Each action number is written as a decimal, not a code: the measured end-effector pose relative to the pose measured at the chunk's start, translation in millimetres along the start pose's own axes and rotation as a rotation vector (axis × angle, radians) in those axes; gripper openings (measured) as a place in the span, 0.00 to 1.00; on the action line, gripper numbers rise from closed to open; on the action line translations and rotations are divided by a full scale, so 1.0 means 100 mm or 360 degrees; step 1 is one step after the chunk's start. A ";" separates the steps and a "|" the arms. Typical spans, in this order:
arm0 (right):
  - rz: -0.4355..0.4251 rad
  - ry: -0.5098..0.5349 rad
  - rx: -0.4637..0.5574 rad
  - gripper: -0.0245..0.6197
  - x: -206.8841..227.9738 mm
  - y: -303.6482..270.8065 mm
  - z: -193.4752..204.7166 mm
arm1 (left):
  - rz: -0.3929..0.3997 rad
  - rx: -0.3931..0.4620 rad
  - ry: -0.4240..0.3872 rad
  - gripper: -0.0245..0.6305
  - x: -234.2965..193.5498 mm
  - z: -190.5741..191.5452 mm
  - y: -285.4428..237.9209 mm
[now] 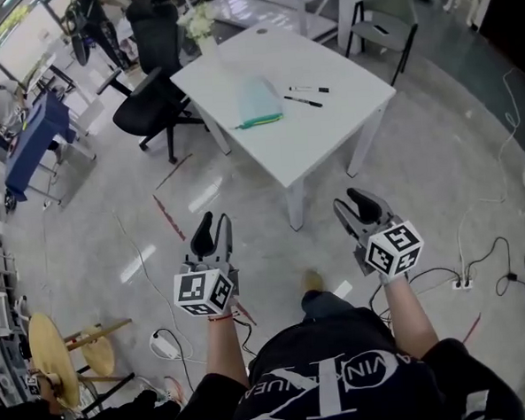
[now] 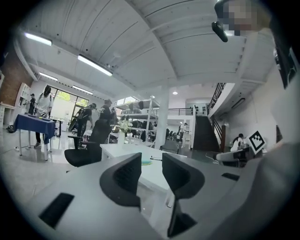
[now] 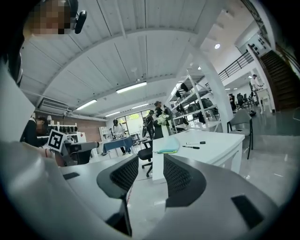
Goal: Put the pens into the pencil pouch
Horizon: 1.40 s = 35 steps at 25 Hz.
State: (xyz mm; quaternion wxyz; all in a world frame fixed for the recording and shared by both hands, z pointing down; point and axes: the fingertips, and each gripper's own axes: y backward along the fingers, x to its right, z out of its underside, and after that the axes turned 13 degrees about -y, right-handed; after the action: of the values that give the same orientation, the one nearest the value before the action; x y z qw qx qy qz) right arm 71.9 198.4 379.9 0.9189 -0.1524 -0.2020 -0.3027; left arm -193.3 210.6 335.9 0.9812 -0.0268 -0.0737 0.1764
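Left gripper [image 1: 212, 227] is hovering over the floor with its jaws standing apart, nothing between them. Right gripper [image 1: 360, 200] is hovering beside it, jaws spread wide and empty. Ahead, on the white table [image 1: 329, 134], a pale mint pencil pouch [image 1: 260, 100] with a green zip edge is lying flat. Two pens, one white-bodied [image 1: 309, 90] and one black [image 1: 302, 101], are lying side by side near its right, not touching it.

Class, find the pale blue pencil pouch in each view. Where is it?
Head view: pencil pouch upper centre, on the white table.
Left gripper view: pencil pouch centre, far off, above the jaw gap.
Right gripper view: pencil pouch centre, just above the jaws.
Shared landmark: the white table.
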 end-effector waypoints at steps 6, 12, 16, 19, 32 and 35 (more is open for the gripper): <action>-0.0033 -0.0005 -0.0004 0.31 0.33 -0.40 -0.18 | -0.0003 0.0027 -0.0013 0.24 -0.08 -0.06 -0.57; -0.0075 -0.0047 -0.0018 0.31 0.48 -0.63 -0.27 | -0.0013 -0.0009 -0.0032 0.24 -0.13 -0.01 -0.82; -0.0077 -0.0040 -0.0038 0.31 0.51 -0.70 -0.28 | -0.0036 0.0004 -0.0033 0.24 -0.21 -0.04 -0.87; -0.0085 -0.0035 -0.0044 0.31 0.54 -0.79 -0.28 | -0.0034 -0.0007 -0.0011 0.24 -0.25 0.04 -0.96; -0.0055 -0.0061 -0.0045 0.31 0.74 -1.17 -0.41 | 0.0077 -0.0021 -0.0019 0.24 -0.32 0.10 -1.55; -0.0043 -0.0067 -0.0054 0.31 0.80 -1.30 -0.44 | 0.0101 -0.0028 -0.0038 0.21 -0.37 0.12 -1.70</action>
State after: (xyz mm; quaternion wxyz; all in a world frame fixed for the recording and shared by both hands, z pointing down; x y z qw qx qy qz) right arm 62.3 41.0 398.9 0.9076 -0.1715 -0.2181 -0.3152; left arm -171.0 38.4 355.9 0.9739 -0.0357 -0.0859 0.2071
